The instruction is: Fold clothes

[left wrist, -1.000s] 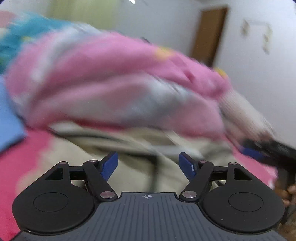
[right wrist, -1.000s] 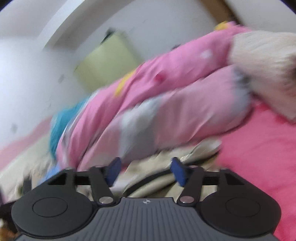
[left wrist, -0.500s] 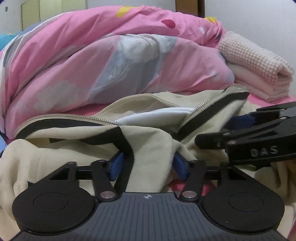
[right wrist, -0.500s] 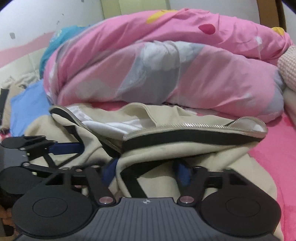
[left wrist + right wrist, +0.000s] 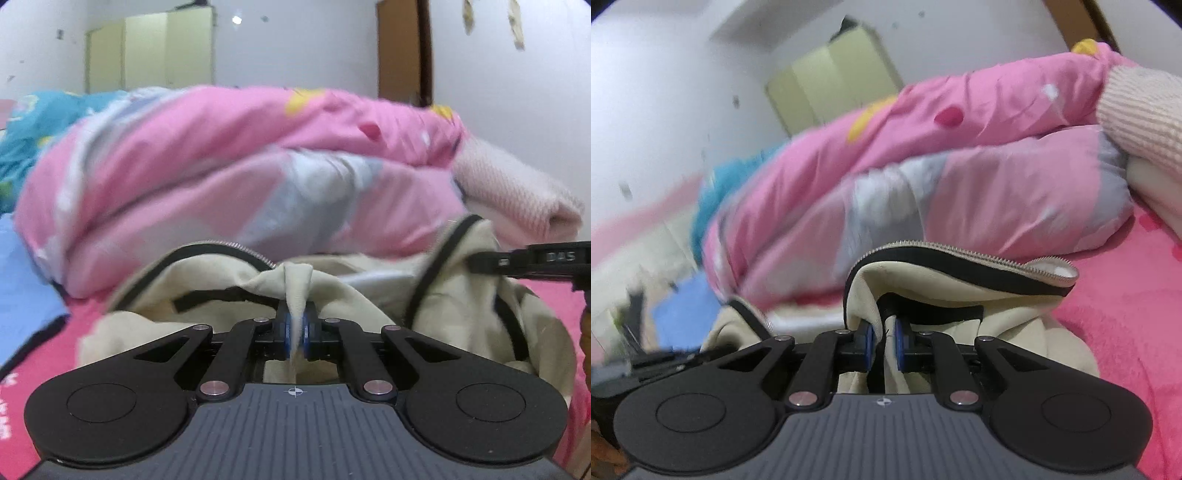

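A cream jacket (image 5: 454, 306) with black trim and a metal zipper lies bunched on a pink bed sheet (image 5: 33, 354). My left gripper (image 5: 294, 334) is shut on a pinched fold of its cream cloth, which stands up between the blue pads. In the right wrist view the same jacket (image 5: 945, 291) shows its zipper edge (image 5: 960, 249), and my right gripper (image 5: 882, 345) is shut on a fold with black trim. The right gripper's black body (image 5: 535, 262) enters the left wrist view at the right edge, beside the jacket.
A big pink quilt (image 5: 240, 177) is heaped right behind the jacket. A folded pale knitted blanket (image 5: 517, 199) lies at the right, blue bedding (image 5: 33, 122) at the left. A green wardrobe (image 5: 147, 55) and a brown door (image 5: 402, 48) stand against the far wall.
Both grippers went from open, with the cloth between their fingers, to shut on folds of the jacket. The jacket is now lifted and bunched, and the views have tilted upward.
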### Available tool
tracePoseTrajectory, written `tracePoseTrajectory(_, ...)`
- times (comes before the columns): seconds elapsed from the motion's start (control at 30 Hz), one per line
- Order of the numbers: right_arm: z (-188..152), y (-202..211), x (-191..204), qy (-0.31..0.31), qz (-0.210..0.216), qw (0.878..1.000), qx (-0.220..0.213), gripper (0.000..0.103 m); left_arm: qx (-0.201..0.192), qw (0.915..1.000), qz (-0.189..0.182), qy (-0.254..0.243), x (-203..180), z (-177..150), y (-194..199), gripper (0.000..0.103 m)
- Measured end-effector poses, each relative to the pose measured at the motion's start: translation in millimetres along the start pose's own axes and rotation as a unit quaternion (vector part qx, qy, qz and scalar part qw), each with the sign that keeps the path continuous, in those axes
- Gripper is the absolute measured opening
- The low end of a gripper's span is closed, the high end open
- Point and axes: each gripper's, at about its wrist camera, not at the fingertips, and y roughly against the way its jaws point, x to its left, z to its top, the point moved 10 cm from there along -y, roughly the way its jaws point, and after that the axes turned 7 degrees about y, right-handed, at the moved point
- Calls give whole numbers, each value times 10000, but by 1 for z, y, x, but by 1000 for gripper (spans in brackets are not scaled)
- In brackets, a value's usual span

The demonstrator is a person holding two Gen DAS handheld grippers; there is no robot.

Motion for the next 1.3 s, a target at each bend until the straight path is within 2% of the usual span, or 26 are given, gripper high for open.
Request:
tracePoseTrajectory(0.1, 15, 20, -12, -472, 191, 9980, -385, 13, -237, 9994, 152, 215, 25, 16, 25, 4)
tracePoseTrajectory(0.23, 36, 51, -41, -1093, 352, 9882, -1009, 13, -557, 9965, 373, 499, 60, 38, 57, 4)
tracePoseTrajectory(0.33, 44, 71, -74, -1692, 346, 9752, -1387, 13, -767, 9906, 705, 891, 102, 56, 75, 4)
tracePoseTrajectory(0.47, 39, 86, -126, -2619, 165, 9506, -1658, 13, -771, 9786, 1077, 1578, 161, 64, 79, 4)
tracePoseTrajectory(0.57, 27, 89, -159, -3083, -121, 9370, -1638, 13, -459, 9638, 1210, 2330, 212, 50, 63, 5)
tracePoseTrajectory(0.67, 14, 83, -184, -3258, -592, 9337, -1361, 13, -77, 9479, 1354, 2883, 250, 20, 39, 7)
tracePoseTrajectory(0.73, -1, 77, -202, -3438, -1015, 9279, -1027, 13, 165, 9378, 1430, 3158, 261, -2, 33, 10)
tracePoseTrajectory(0.8, -22, 70, -220, -3734, -1354, 9160, -572, 18, 359, 9282, 1476, 3397, 271, -22, 29, 11)
tracePoseTrajectory(0.83, -32, 66, -226, -3950, -1390, 9073, -388, 20, 334, 9278, 1426, 3431, 270, -25, 36, 12)
tracePoseTrajectory(0.9, -45, 63, -234, -4359, -1275, 8905, -277, 38, 228, 9278, 1305, 3487, 268, -27, 51, 15)
tracePoseTrajectory(0.93, -48, 64, -237, -4521, -1182, 8836, -300, 40, 150, 9281, 1228, 3511, 267, -26, 61, 18)
tracePoseTrajectory(1.03, -50, 73, -239, -4732, -1045, 8732, -521, 47, -253, 9292, 1062, 3531, 264, -23, 100, 27)
tracePoseTrajectory(1.13, -53, 84, -244, -4946, -997, 8594, -830, 55, -1034, 9289, 1231, 3335, 263, -11, 146, 47)
tracePoseTrajectory(1.23, -55, 98, -249, -5058, -1054, 8491, -1102, 56, -1472, 9303, 1373, 3066, 255, -5, 175, 50)
tracePoseTrajectory(1.27, -55, 104, -250, -5062, -1107, 8471, -1185, 56, -1510, 9342, 1330, 2947, 247, -4, 178, 51)
tracePoseTrajectory(1.3, -55, 111, -249, -5001, -1212, 8479, -1276, 58, -1382, 9441, 1109, 2779, 231, -3, 168, 51)
